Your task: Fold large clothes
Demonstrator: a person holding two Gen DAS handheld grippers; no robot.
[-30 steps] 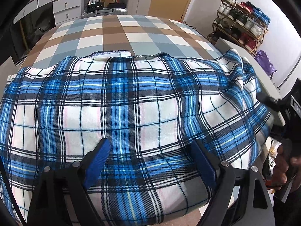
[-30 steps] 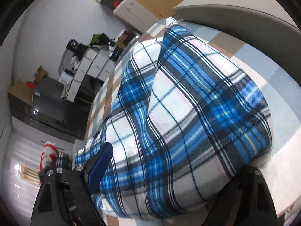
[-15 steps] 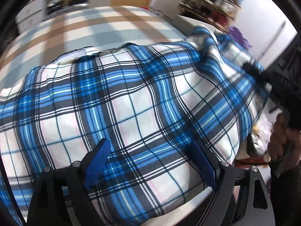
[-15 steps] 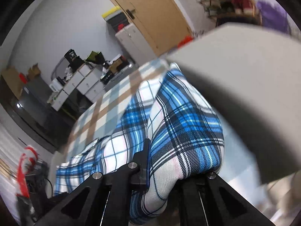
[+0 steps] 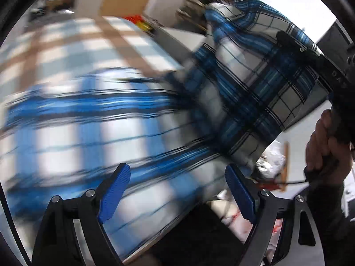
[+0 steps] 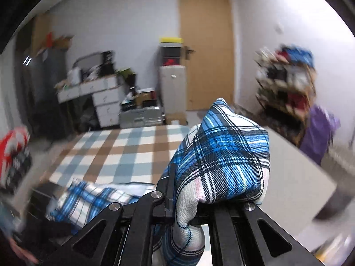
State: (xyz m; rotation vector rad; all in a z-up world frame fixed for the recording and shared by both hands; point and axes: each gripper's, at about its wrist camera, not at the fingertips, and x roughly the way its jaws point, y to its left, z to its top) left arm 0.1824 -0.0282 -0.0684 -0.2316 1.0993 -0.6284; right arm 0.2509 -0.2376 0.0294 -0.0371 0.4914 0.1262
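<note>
1 plaid garment (image 6: 221,155), 2 tongs (image 5: 177,190) (image 6: 190,199), 1 checked bedspread (image 6: 124,150), 1 door (image 6: 206,51), 1 shoe rack (image 6: 286,84).

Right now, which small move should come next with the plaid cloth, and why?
Probably carry the right tongs, shut on the plaid cloth, across over the part lying on the checked bed cover. The corner is already lifted, and the left tongs stand open, holding nothing.

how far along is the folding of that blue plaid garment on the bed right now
Early. Done: the right gripper is shut on a bunched edge of the plaid garment, raised above the checked bedspread. In hand: carrying that side across. The left gripper is open over cloth lying flat. Left: laying the lifted side down; no finished fold shows.
</note>
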